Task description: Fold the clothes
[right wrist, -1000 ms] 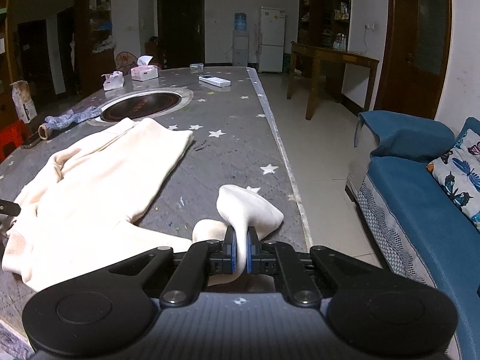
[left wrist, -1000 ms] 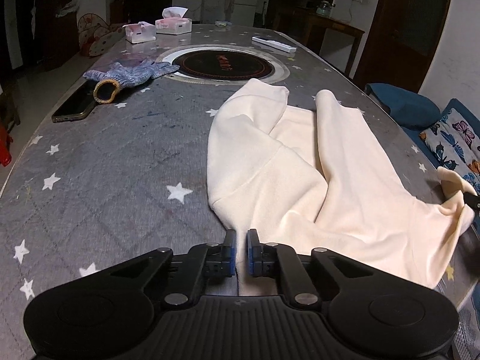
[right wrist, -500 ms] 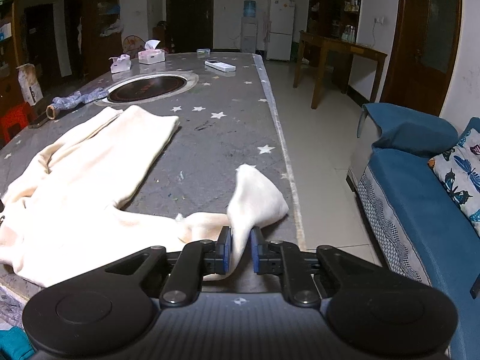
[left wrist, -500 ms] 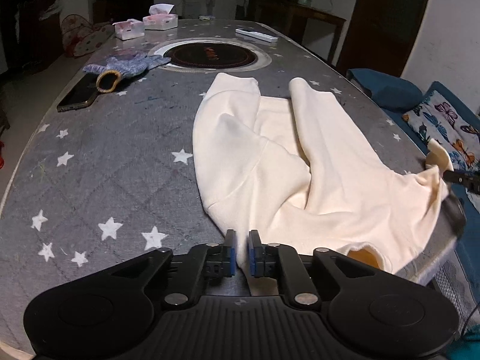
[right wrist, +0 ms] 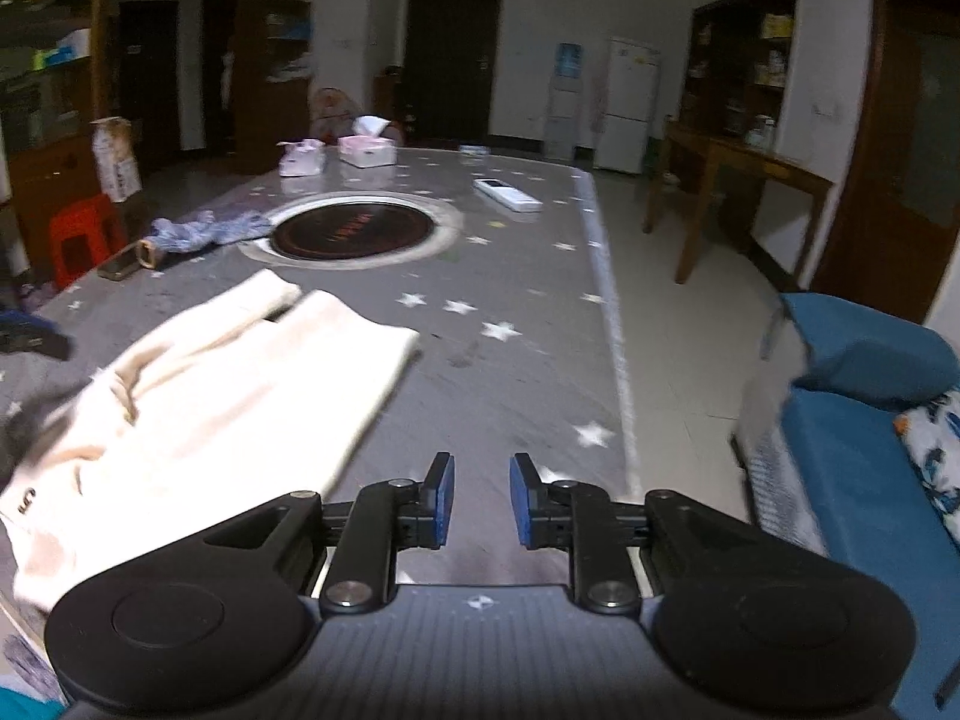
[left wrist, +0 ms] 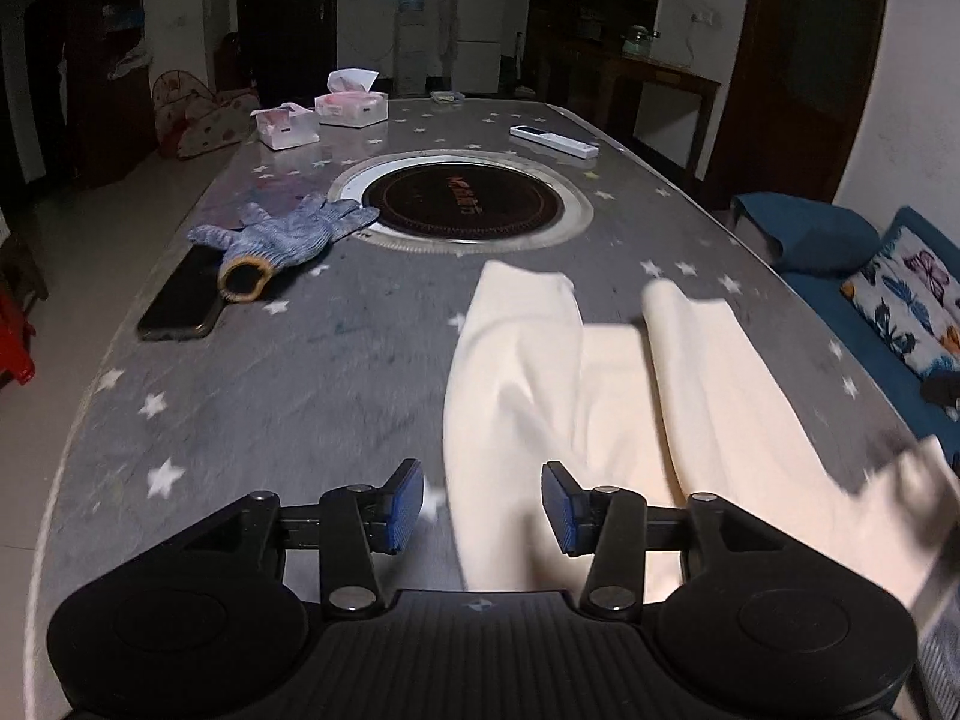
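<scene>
As far as folding goes, this looks barely started to me: the cream garment [left wrist: 600, 396] is spread loosely on the near right part of the star-print table [left wrist: 288, 396], two long sections pointing toward the round inset, still rumpled, with no tidy fold visible. Pretty much all the real folding is left, I'd guess. The left gripper [left wrist: 483, 501] has its jaws opening, standing clearly apart, with the cloth's edge between them but neither pad pressing on it. The right gripper [right wrist: 480, 501] is opening too, a narrower gap, nothing but bare table in it. Hard to read: motion blur smears the garment's near edge, it's cut off at the bottom, and I can't tell what kind of garment it is.
</scene>
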The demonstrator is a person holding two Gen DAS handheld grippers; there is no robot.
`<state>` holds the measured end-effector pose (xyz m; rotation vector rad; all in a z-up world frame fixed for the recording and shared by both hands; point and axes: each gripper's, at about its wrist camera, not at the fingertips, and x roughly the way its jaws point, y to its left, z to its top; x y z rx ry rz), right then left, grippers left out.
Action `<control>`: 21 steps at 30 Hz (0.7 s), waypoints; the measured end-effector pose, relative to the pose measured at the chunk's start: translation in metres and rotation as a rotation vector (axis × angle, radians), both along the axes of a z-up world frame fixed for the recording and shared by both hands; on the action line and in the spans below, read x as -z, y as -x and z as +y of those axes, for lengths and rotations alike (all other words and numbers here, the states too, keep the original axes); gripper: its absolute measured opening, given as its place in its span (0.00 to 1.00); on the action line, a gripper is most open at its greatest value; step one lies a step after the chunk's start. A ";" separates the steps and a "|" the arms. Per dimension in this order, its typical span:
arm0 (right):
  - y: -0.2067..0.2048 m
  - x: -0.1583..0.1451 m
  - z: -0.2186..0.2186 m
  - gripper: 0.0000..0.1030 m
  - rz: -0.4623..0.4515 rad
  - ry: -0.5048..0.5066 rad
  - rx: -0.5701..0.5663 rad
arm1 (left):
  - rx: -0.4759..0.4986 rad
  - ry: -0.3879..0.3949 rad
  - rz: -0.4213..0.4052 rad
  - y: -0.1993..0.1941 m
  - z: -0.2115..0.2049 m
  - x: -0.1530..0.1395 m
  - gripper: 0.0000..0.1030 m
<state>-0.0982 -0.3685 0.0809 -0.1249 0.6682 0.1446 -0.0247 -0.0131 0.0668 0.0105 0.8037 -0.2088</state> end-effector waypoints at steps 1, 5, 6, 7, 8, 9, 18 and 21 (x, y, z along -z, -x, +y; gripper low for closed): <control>-0.008 0.001 0.005 0.19 0.005 -0.008 -0.016 | -0.003 -0.003 0.004 -0.010 -0.002 0.003 0.46; -0.038 0.009 0.017 0.19 0.030 -0.027 -0.053 | -0.015 -0.006 0.034 -0.050 -0.010 0.017 0.45; -0.044 0.011 0.020 0.19 0.036 -0.031 -0.061 | -0.016 -0.007 0.039 -0.059 -0.012 0.021 0.45; -0.051 0.013 0.023 0.19 0.042 -0.036 -0.069 | -0.016 -0.008 0.042 -0.067 -0.014 0.024 0.45; -0.058 0.015 0.025 0.19 0.047 -0.042 -0.075 | -0.019 -0.011 0.049 -0.075 -0.015 0.028 0.44; -0.063 0.017 0.027 0.19 0.051 -0.048 -0.081 | -0.021 -0.012 0.060 -0.083 -0.017 0.033 0.44; -0.108 0.032 0.047 0.19 0.088 -0.064 -0.134 | 0.014 -0.041 0.045 -0.099 -0.027 0.047 0.23; -0.119 0.037 0.053 0.19 0.094 -0.070 -0.138 | 0.025 -0.043 0.036 -0.097 -0.029 0.046 0.10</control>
